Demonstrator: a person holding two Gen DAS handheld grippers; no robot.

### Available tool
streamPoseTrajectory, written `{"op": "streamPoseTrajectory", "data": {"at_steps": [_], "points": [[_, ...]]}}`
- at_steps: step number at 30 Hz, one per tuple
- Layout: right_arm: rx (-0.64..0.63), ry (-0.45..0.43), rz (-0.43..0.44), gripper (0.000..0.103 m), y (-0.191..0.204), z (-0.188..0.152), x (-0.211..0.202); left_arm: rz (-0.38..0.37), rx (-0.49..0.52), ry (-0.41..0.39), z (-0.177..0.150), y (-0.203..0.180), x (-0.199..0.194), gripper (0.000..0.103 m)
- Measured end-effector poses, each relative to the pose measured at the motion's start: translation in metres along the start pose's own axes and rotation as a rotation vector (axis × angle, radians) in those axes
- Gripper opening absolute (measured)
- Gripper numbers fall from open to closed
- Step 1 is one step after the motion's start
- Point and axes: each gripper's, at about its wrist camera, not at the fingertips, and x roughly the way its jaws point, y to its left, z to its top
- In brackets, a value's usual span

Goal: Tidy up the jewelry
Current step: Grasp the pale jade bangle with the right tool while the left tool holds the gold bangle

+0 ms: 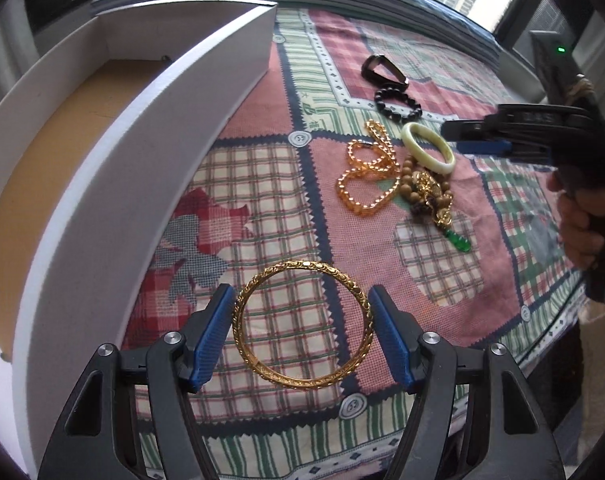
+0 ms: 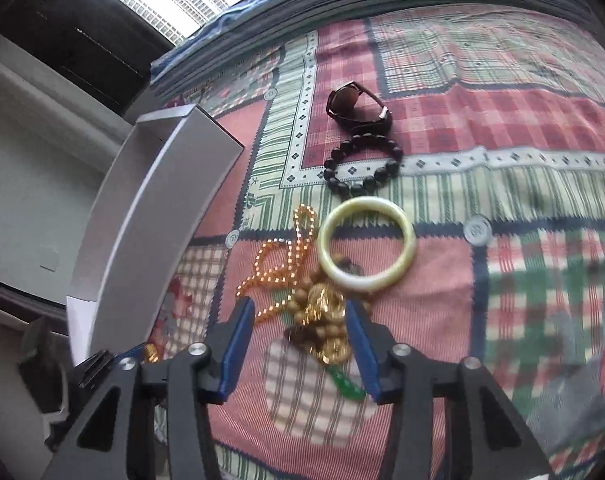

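We hold the gold bangle clamped between our left gripper's pads, while our right gripper straddles the gold-and-wood bead cluster, jaws parted, not pressing.

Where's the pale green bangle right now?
The pale green bangle lies mid-cloth in the right wrist view, just below the black bead bracelet, its near rim resting on the gold pendant pile.

Left tool: glossy black plastic arms with triangular cut-outs, round silver pivot screws, blue ribbed rubber pads on both fingers. Right tool: same black linkage, silver screws, blue pads. Bare hand wrapped around black pistol-style handle.
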Motion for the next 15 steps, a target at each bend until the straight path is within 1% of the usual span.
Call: {"op": "streamPoseTrajectory", "data": {"at_steps": [1, 3, 6, 8, 9, 10, 13, 15], "points": [[-0.011, 0.015, -0.029, 0.044, 0.003, 0.007, 0.012, 0.001, 0.000, -0.004, -0.001, 0.001, -0.003, 0.070], [-0.036, 0.046, -0.060, 0.041, 0.008, 0.017, 0.031, 0.006, 0.001, -0.011, -0.004, 0.004, -0.008, 0.070], [-0.088, 0.085, -0.117, 0.032, 0.015, 0.022, 0.054, 0.007, 0.002, -0.013, -0.007, 0.006, -0.010, 0.070], [-0.111, 0.097, -0.151, 0.016, 0.018, 0.021, 0.063, 0.006, -0.002, -0.011, -0.009, 0.007, -0.010, 0.070], [-0.118, 0.095, -0.169, 0.012, 0.016, 0.022, 0.064, 0.004, -0.003, -0.010, -0.010, 0.008, -0.010, 0.070], [-0.117, 0.090, -0.166, 0.010, 0.016, 0.021, 0.063, 0.004, -0.004, -0.009, -0.011, 0.009, -0.011, 0.070], [-0.115, 0.045, -0.149, 0.010, 0.014, 0.017, 0.047, 0.001, -0.005, -0.015, -0.013, 0.011, -0.018, 0.070], [-0.103, 0.014, -0.118, 0.010, 0.013, 0.011, 0.029, -0.004, -0.006, -0.024, -0.013, 0.012, -0.025, 0.070]]}}
